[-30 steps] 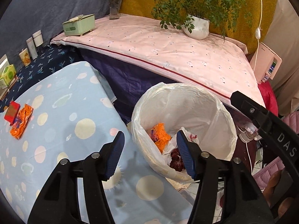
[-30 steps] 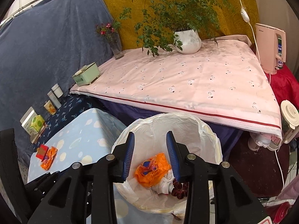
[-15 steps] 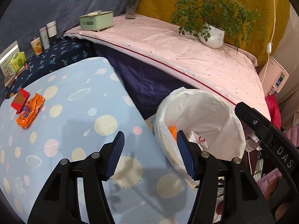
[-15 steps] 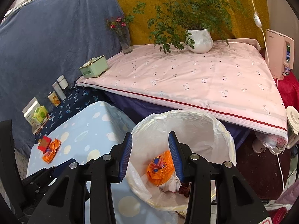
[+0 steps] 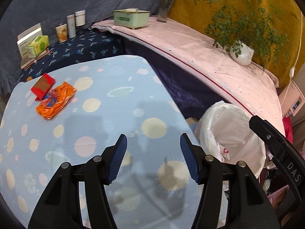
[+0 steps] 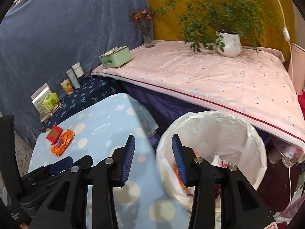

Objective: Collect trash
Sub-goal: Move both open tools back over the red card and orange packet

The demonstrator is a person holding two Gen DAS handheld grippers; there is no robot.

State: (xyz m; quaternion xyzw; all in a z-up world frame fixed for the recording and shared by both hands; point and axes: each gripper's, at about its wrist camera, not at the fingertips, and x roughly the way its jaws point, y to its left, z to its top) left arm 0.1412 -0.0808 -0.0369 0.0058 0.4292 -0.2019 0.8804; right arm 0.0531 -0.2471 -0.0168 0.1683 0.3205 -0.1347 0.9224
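Both my left gripper [image 5: 153, 158] and right gripper [image 6: 153, 158] gape empty over the smooth spotted tablecloth [image 5: 118, 103], crinkly bag-lined bin [image 6: 213, 133] just past its edge.

1. The left tongs [image 5: 153, 159] hang parted and empty over the blue dotted worktop [image 5: 114, 103].
2. An orange wrapper [image 5: 55, 101] lies far left, touching a red box [image 5: 42, 85].
3. A white-lined trash bin [image 5: 232, 133] stands right of the worktop.

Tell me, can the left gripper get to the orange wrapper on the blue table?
Probably yes. The left gripper is open and empty, and only bare tablecloth lies between it and the orange wrapper. The red box touches the wrapper's far end.
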